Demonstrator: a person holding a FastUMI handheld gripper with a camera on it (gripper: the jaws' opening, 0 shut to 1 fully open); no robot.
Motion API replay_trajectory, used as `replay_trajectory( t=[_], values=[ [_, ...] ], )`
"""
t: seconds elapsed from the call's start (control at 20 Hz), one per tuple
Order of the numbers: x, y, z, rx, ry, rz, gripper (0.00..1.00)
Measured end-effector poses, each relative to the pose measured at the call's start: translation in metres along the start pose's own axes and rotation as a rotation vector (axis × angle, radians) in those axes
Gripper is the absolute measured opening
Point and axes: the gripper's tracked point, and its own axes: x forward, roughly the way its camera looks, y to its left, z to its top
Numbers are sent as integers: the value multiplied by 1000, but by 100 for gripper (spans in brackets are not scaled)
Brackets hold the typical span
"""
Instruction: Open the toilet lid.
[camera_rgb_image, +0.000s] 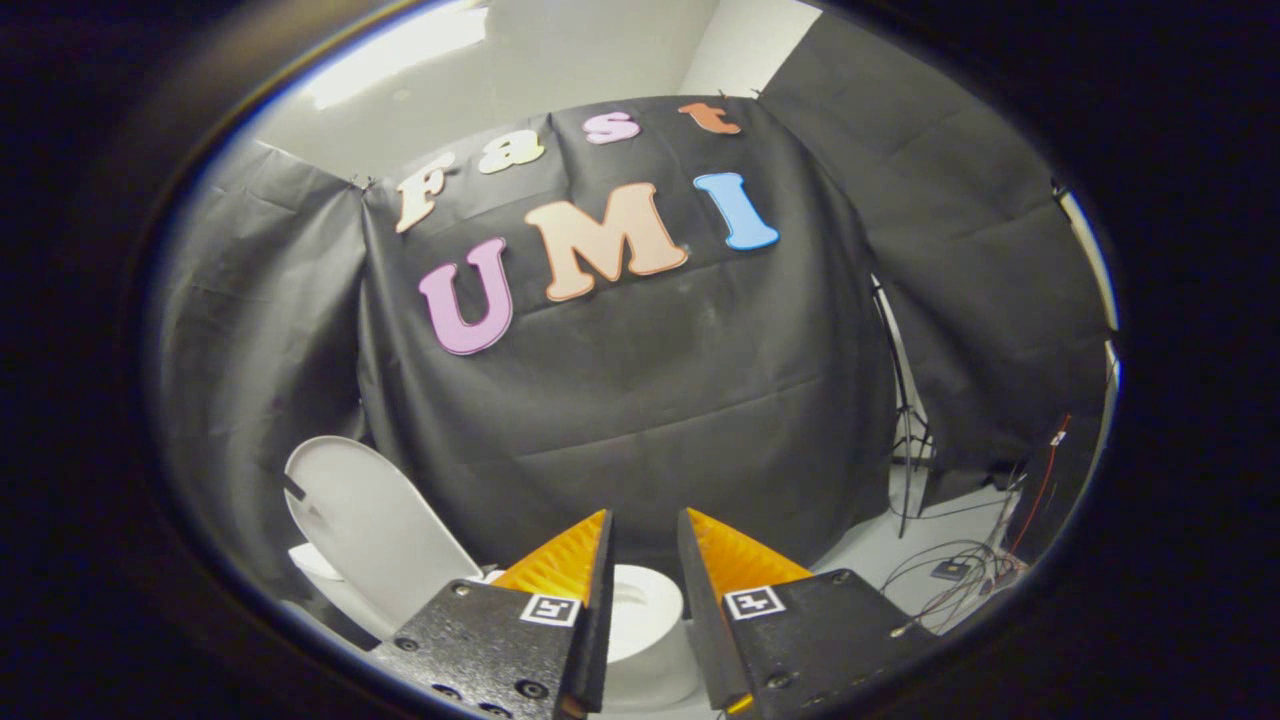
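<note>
My gripper (645, 530) points over the toilet, and my 2 fingers (570, 560) stand apart with a narrow gap between them, pressing on nothing. I take the toilet bowl (640, 615) as my landmark: its white rim and seat show through the gap between my fingers, just below and ahead of them. The toilet lid (365, 520) is already raised, standing up tilted to the left of the bowl and well clear of my left finger, its white inner face turned toward me. A small dark piece sits on the lid's left edge; I cannot tell what it is. Behind the bowl hangs the black cloth wall (640, 400) of the booth, draped in creases down to the floor. To the right of the bowl, beyond my right finger, a thin stand (905, 420) rises beside the cloth, and a tangle of cables (960, 570) lies on the pale floor (880, 545) near it.
</note>
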Motion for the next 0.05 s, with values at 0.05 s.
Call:
replay_trajectory(
  t=[0.05],
  values=[
    [-1,5,3,-13,-6,41,43]
  ],
)
